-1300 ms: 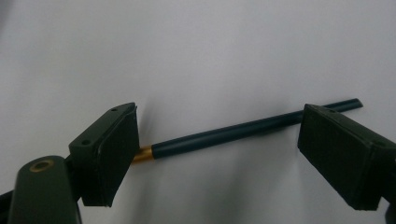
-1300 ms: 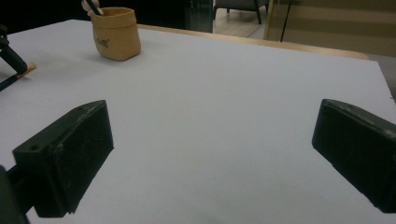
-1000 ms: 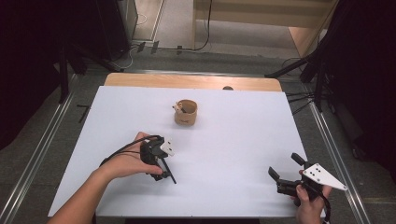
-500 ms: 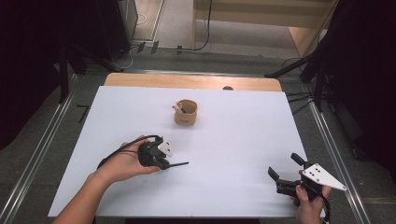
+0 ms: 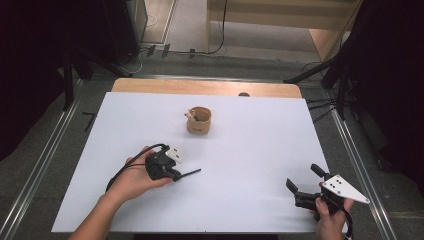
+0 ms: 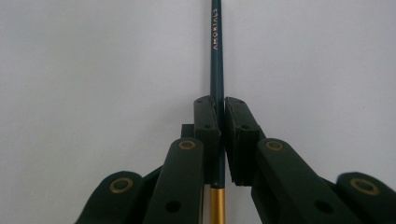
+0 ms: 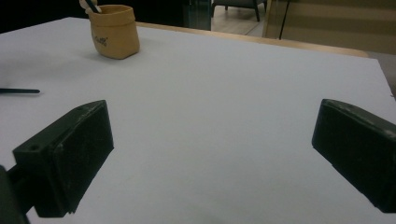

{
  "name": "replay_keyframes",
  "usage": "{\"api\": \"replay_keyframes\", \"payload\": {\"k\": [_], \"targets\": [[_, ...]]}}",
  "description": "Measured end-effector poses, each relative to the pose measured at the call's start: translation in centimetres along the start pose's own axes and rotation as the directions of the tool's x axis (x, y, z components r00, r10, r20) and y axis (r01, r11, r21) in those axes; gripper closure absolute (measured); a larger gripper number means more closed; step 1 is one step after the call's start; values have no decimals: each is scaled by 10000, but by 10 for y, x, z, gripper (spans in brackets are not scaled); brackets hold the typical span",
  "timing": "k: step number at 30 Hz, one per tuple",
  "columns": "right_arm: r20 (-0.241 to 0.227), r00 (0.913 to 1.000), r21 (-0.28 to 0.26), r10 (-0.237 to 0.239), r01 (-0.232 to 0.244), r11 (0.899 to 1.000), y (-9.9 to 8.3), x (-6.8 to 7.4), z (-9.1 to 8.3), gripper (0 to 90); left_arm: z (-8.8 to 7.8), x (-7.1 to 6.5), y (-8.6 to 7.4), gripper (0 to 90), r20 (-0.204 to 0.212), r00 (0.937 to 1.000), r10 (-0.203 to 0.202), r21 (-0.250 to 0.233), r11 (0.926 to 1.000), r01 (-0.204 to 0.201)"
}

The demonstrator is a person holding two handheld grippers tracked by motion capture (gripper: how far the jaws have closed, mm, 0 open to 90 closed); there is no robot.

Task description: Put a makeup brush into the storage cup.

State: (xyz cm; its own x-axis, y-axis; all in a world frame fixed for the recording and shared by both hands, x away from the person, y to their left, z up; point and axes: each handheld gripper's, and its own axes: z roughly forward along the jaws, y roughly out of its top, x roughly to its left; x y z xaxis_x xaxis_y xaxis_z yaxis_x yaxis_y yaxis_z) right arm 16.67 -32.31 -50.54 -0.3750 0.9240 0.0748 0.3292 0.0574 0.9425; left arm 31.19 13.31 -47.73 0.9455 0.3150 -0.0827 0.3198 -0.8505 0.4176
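My left gripper lies low over the white table near the front left, shut on a slim dark green pencil whose free end points right. In the left gripper view the pads pinch the pencil just above its gold band, and my left gripper points along it. A small tan pouch stands toward the far middle with a white-ended item sticking out of it. My right gripper rests open at the front right, with nothing between its jaws. The pouch and the pencil tip lie far off.
A white sheet covers the table, with a wooden strip showing at its far edge. Metal rails run along both sides, and dark stands and cables sit on the floor beyond.
The pencil pointed down toward the front edge a second ago and now points right, gripped by the left gripper. The right gripper has stayed put.
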Motion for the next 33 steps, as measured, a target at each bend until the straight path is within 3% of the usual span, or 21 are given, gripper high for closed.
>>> {"api": "replay_keyframes", "payload": {"k": [4,10,15,18,22,27,28,29,31,33], "targets": [[17,10000,98,-98,98,9999,3,5,4,0,-5,2,-1,847,-54,9991,-416,-1128,9928,407],[190,9998,222,16,-20,9998,14,14,11,4,-8,-3,4,847,74,9980,-633,-2460,9672,632],[65,9999,280,-129,127,9995,26,28,22,8,-12,-5,8,847,188,9968,-782,-3297,9407,800],[-135,9996,324,-266,270,9991,32,36,28,8,-16,-5,9,847,229,9953,-943,-3843,9182,958],[-350,9990,393,-276,290,9988,39,46,38,9,-20,-6,9,847,161,9942,-1065,-4279,8979,1031],[-648,9978,487,-154,186,9986,51,60,53,33,-26,-7,8,847,27,9930,-1181,-5007,8594,1036],[-771,9969,492,-149,188,9986,53,64,57,33,-27,-8,8,847,-77,9929,-1189,-5072,8562,986],[-891,9958,479,-208,252,9985,56,68,60,33,-28,-8,8,847,-66,9923,-1236,-5199,8481,1022],[-1087,9940,407,-156,201,9990,62,76,66,33,-28,-8,8,847,125,9926,-1206,-5342,8384,1086],[-1265,9919,323,-90,132,9994,67,82,72,33,-28,-9,9,847,113,9927,-1199,-5399,8349,1070]]}}
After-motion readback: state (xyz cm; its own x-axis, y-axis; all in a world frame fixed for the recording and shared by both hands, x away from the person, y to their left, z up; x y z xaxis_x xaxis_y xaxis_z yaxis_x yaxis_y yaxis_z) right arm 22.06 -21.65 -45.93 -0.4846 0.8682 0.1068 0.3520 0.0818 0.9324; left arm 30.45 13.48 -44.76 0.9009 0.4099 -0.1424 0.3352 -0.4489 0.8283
